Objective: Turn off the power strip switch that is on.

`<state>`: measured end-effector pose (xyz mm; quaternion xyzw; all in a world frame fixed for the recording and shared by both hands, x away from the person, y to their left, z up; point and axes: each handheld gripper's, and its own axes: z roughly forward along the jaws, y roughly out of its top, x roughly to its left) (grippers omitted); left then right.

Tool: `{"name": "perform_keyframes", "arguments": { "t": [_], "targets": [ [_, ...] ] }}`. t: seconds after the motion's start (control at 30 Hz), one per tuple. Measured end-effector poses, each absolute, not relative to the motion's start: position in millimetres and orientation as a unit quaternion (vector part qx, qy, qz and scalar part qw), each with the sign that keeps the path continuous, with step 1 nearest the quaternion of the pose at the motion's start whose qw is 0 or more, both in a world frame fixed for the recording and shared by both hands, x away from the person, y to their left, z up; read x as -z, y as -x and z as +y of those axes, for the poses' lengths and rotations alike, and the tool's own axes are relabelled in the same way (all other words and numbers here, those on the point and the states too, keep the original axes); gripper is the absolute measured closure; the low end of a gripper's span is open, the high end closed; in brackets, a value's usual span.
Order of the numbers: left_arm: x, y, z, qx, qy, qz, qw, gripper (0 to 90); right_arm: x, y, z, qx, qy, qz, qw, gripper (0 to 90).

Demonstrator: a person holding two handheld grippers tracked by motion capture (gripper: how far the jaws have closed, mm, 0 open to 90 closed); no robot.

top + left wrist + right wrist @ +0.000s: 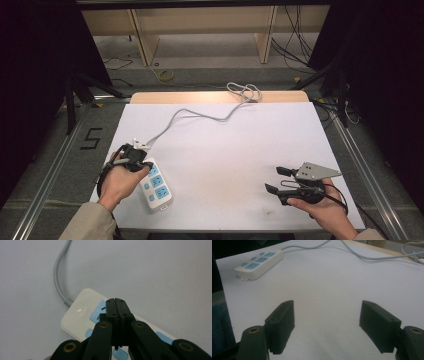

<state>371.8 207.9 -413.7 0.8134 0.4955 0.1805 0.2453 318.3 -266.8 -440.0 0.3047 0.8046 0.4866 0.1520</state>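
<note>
A white power strip with blue sockets lies at the front left of the white table. Its grey cable runs to the back edge. My left gripper hovers over the strip's far, cable end. In the left gripper view its jaws are pressed together, shut, with nothing visible between them, just above the strip. My right gripper rests at the front right, open and empty, pointing left toward the strip.
The cable ends in a loose coil at the table's wooden back edge. In the right gripper view the cable crosses the far part of the table. Black frames and floor cables surround the table.
</note>
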Motion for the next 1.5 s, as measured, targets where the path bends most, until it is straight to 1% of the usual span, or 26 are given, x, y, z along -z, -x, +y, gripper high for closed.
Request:
{"name": "perform_keyframes", "arguments": {
  "t": [0.23,0.4,0.5,0.57,0.77,0.8,0.83,0.87,1.03,1.13,1.17,1.37,1.5],
  "targets": [
    [410,-371,208,-0.197,-0.804,0.486,0.281,89.6,440,-318,-267,-0.487,-0.305,0.805,0.152,28.7],
    [406,-370,207,-0.199,-0.793,0.478,0.321,89.5,440,-318,-267,-0.487,-0.304,0.804,0.152,28.7],
    [406,-369,206,-0.204,-0.791,0.463,0.343,82.6,440,-318,-267,-0.487,-0.304,0.804,0.152,28.7],
    [406,-369,205,-0.208,-0.788,0.46,0.352,80.7,440,-318,-267,-0.488,-0.304,0.804,0.152,28.7],
    [407,-368,203,-0.208,-0.779,0.44,0.396,67.6,440,-318,-267,-0.488,-0.304,0.804,0.153,28.6],
    [407,-368,202,-0.207,-0.775,0.437,0.406,65.4,440,-318,-267,-0.488,-0.304,0.804,0.153,28.6],
    [407,-368,201,-0.206,-0.774,0.434,0.414,60.3,440,-318,-267,-0.488,-0.304,0.804,0.153,28.6],
    [408,-369,200,-0.205,-0.772,0.432,0.42,60.3,440,-318,-267,-0.488,-0.304,0.804,0.153,28.6],
    [411,-370,196,-0.209,-0.764,0.418,0.445,51.6,440,-318,-267,-0.489,-0.303,0.804,0.153,28.6],
    [412,-369,191,-0.216,-0.762,0.401,0.46,42.9,440,-318,-267,-0.489,-0.304,0.803,0.153,28.5],
    [413,-368,189,-0.214,-0.764,0.396,0.463,39.3,440,-318,-267,-0.49,-0.304,0.803,0.153,28.4],
    [418,-362,177,-0.194,-0.773,0.363,0.483,24.5,440,-318,-267,-0.491,-0.302,0.803,0.153,27.8],
    [426,-351,170,-0.188,-0.784,0.336,0.488,19.9,439,-318,-268,-0.492,-0.3,0.803,0.153,27.8]
  ]
}}
